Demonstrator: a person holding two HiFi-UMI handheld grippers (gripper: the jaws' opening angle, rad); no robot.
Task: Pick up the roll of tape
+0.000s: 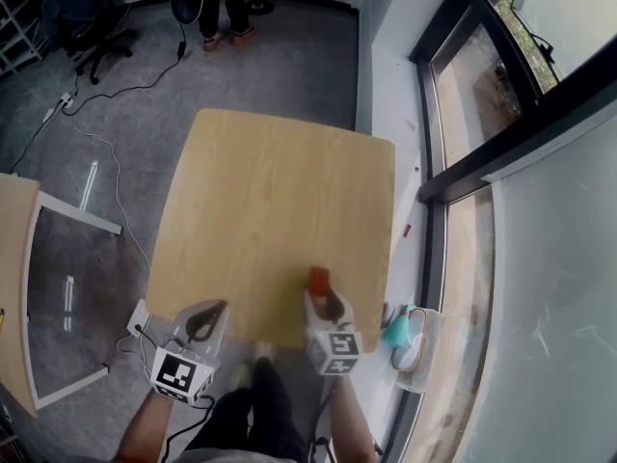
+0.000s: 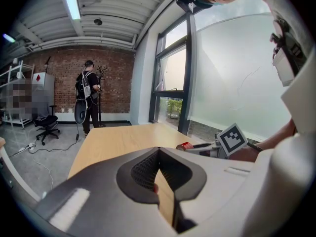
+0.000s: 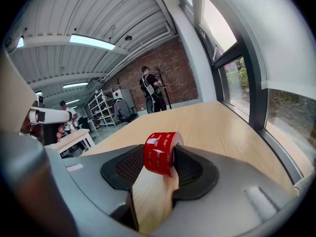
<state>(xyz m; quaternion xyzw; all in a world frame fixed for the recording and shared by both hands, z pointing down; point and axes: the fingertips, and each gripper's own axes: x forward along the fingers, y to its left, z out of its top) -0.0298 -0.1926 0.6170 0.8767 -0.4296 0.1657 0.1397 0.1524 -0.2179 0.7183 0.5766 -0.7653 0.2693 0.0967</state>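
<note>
While the person stands at the near edge of the tabletop (image 1: pixel 270 191), both tools point out over it and slightly down.

Right tool (image 1: pixel 326 304): jaws closed in on the roll of tape (image 3: pixel 159 153). It is a red roll standing on edge, with its flat sides against the two ribbed pads (image 3: pixel 190 169). No gap shows on either side, so I read this as a grip. The roll sits close to the near edge of the tabletop, right of the middle. Whether it rests on the wood or has cleared it, I cannot tell.

Left tool (image 1: pixel 210 313): jaws brought together at the tips, nothing between them. It is held off the near-left corner, well apart from the roll, and takes no part.

Step in hand, as I judge it: the grasp is made, the lift not yet begun. The next move calls for a straight rise with an even squeeze. The roll is held only by its two flat sides and could pivot or slip out between the pads if the tool tilts. The tabletop around the roll is bare, so nothing hinders the way up.
</note>
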